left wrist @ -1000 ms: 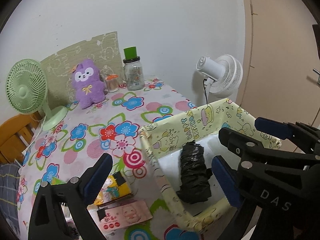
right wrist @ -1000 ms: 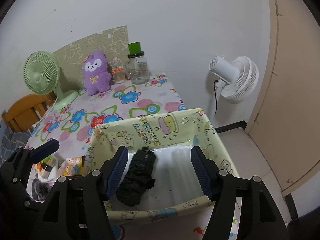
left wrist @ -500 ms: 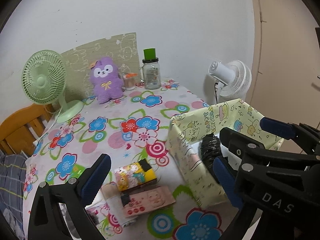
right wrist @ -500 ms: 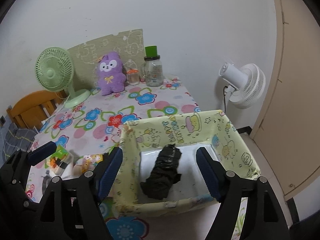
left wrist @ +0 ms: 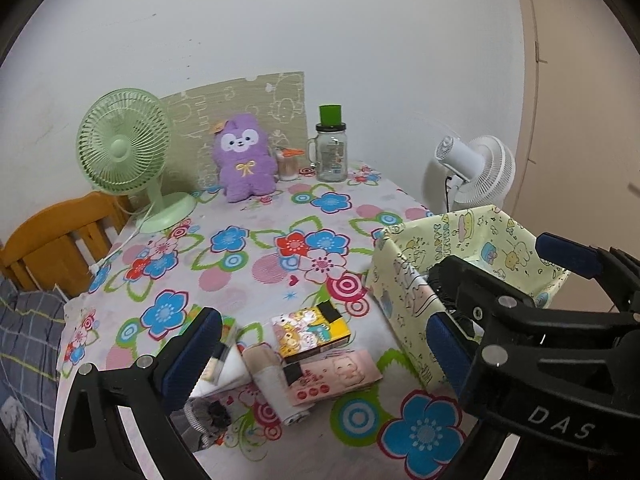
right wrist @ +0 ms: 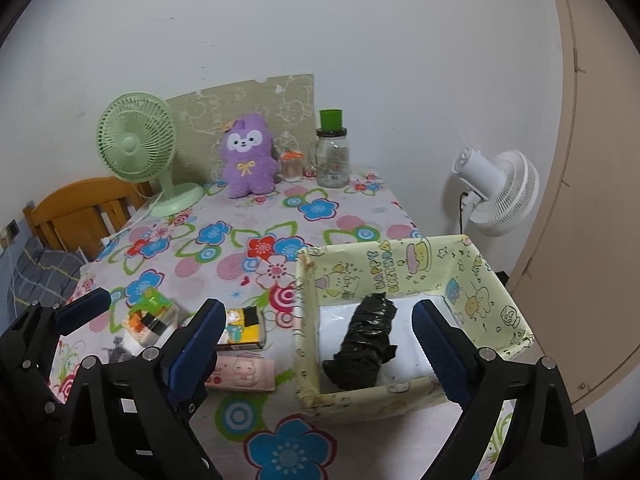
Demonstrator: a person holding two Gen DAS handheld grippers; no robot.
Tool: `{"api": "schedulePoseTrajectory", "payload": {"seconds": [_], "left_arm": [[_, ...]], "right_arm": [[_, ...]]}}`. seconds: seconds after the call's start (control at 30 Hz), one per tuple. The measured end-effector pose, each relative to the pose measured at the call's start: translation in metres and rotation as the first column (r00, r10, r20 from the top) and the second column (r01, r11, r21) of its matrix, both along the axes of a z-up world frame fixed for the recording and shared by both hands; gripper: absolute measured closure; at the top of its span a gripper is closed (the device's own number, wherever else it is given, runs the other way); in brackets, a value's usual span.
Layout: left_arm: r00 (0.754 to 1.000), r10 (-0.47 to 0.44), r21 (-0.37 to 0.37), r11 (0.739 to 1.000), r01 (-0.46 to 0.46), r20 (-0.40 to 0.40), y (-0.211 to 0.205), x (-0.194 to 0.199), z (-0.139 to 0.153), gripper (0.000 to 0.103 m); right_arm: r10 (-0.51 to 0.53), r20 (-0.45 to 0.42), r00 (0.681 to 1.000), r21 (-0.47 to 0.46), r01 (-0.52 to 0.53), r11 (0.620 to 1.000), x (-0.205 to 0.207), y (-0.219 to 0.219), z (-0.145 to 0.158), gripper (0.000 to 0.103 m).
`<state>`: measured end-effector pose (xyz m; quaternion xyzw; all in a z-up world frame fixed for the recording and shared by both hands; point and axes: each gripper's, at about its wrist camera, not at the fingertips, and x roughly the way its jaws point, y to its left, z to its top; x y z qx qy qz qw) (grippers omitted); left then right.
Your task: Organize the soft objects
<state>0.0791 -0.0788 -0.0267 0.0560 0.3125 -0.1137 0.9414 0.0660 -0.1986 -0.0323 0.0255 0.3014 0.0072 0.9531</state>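
The right tool point(right wrist: 316, 348) hangs above the counter point(right wrist: 256, 216) with its jaws opening wide and nothing between them; ahead of it and below, a black wrapped bundle point(right wrist: 366, 346) lies inside the yellow patterned box point(right wrist: 400, 268). The left tool point(left wrist: 320, 354) is spread wide too, empty. Just beyond its fingers sits a small heap: a yellow pack point(left wrist: 312, 332), a pink tissue packet point(left wrist: 336, 376) and a rolled beige cloth point(left wrist: 266, 372). One item looks stowed; the next move, I reckon, means reaching down to that heap and closing on a soft piece.
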Motion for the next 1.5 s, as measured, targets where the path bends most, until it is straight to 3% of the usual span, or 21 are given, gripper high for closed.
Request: {"api": "schedulePoseTrajectory", "payload": {"seconds": [0.83,1.5], "left_arm": [[0.996,0.089,-0.032,0.996,-0.089,-0.005,0.057,-0.028,-0.005,0.0],[0.991,0.134,0.005,0.991,-0.133,-0.025,0.084,-0.024,-0.037,0.001]], "right_arm": [[0.131,0.027,0.991,-0.005,-0.131,0.991,-0.024,0.06,-0.001,0.004],[0.162,0.001,0.987,-0.022,-0.162,0.987,-0.014,0.093,-0.032,0.003]]}}
